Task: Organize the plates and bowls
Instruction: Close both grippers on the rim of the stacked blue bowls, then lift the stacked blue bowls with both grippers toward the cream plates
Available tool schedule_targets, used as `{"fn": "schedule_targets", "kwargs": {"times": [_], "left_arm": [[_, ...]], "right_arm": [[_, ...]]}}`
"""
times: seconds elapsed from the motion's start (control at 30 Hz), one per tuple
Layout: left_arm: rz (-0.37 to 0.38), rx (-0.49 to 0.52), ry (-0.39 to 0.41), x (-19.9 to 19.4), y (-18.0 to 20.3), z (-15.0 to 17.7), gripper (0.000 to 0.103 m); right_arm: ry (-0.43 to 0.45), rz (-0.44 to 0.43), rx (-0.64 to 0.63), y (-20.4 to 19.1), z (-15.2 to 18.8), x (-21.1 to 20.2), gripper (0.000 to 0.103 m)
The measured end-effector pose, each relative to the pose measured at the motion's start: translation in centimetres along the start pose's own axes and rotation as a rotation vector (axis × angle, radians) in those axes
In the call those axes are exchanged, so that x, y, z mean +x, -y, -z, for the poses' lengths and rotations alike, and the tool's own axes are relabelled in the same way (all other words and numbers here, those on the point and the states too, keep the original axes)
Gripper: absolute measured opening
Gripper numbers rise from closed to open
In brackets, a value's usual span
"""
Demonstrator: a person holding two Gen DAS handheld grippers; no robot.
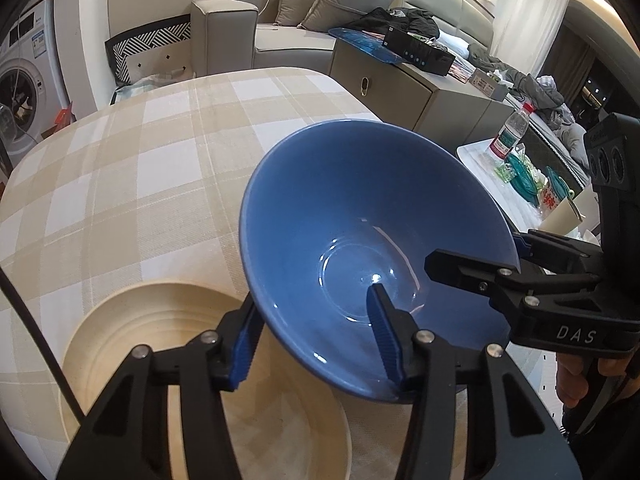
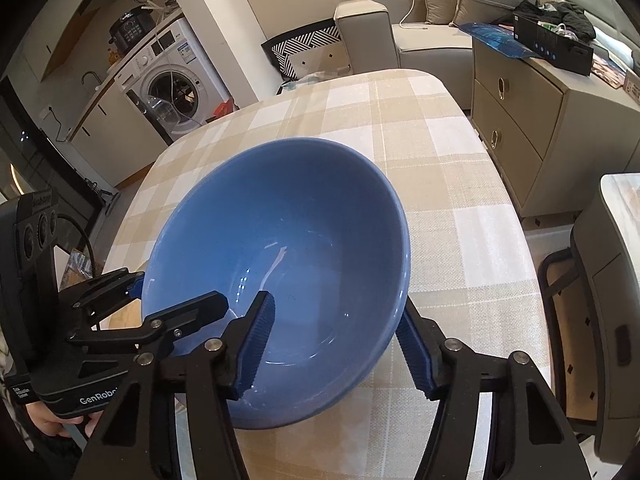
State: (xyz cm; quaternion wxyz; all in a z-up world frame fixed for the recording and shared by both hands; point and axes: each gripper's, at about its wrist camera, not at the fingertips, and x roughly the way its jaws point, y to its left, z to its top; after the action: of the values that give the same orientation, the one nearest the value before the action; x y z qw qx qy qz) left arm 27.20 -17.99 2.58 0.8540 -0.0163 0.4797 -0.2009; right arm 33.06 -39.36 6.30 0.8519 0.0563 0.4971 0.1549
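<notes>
The left gripper (image 1: 314,332) straddles the near-left rim of the blue bowl (image 1: 360,232), one blue pad inside, one outside; whether the pads press the wall I cannot tell. The right gripper (image 2: 340,344) straddles the bowl's near-right rim likewise, its grip equally unclear. The bowl tilts above the plaid tablecloth (image 1: 140,160), beside a cream plate (image 1: 132,328). Beyond the bowl stands a beige sofa (image 1: 280,40).
</notes>
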Motion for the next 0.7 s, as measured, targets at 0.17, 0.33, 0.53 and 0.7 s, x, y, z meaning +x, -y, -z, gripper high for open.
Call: {"fn": "schedule_targets", "kwargs": {"times": [0.17, 0.33, 0.53, 0.7], "left_arm": [[-0.010, 0.001, -0.004, 0.36, 0.01, -0.16, 0.051], [-0.012, 0.001, -0.006, 0.52, 0.08, -0.20, 0.051], [-0.028, 0.009, -0.005, 0.60, 0.30, -0.22, 0.051], [-0.042, 0.016, 0.003, 0.41, 0.43, -0.35, 0.051]], "right_arm": [[0.004, 0.007, -0.001, 0.08, -0.09, -0.06, 0.058], [0.008, 0.014, 0.001, 0.11, -0.34, 0.02, 0.055], [0.018, 0.033, -0.020, -0.24, -0.32, -0.27, 0.055], [0.016, 0.034, -0.022, -0.19, -0.37, -0.26, 0.055]]}}
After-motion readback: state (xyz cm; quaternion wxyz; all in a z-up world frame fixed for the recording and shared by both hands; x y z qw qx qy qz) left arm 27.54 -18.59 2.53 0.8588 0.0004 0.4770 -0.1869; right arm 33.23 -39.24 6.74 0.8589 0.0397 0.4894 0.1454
